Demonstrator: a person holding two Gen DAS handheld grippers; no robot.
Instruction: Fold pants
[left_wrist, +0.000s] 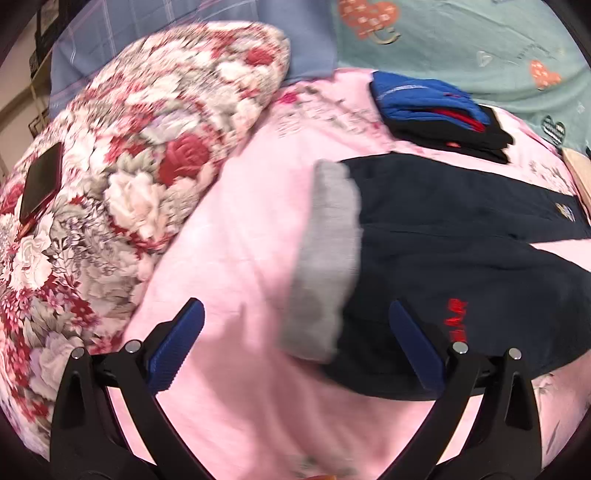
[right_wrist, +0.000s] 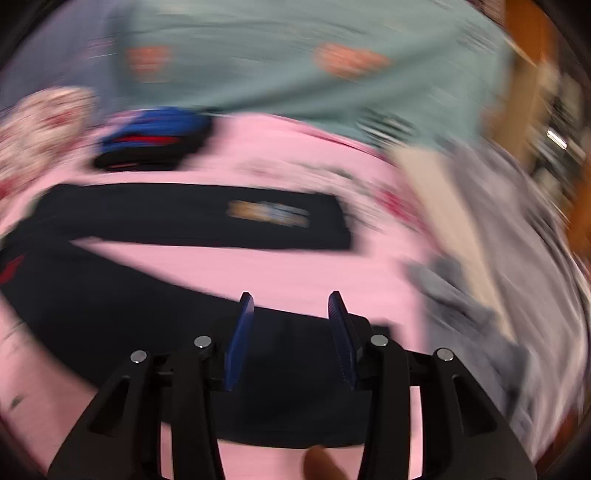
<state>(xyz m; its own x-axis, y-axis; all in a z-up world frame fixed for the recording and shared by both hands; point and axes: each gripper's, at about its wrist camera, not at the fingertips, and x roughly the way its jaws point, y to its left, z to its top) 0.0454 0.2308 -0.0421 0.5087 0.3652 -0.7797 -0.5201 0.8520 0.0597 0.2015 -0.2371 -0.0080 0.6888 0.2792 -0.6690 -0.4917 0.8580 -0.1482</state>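
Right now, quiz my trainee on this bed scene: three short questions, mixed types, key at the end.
1. True or false: the left gripper holds the pants.
2. What colour is the waistband? A grey, B red, C green.
3. Fill in: the pants lie on a ____ sheet.

Key: 1 false, its jaws stand open and empty; 2 A; 3 pink.

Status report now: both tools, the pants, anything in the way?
Left tool open, empty. Right tool open over near leg, nothing held. Dark pants flat on pink sheet, legs spread, unfolded. Folded clothes stack beyond, clear of the pants.
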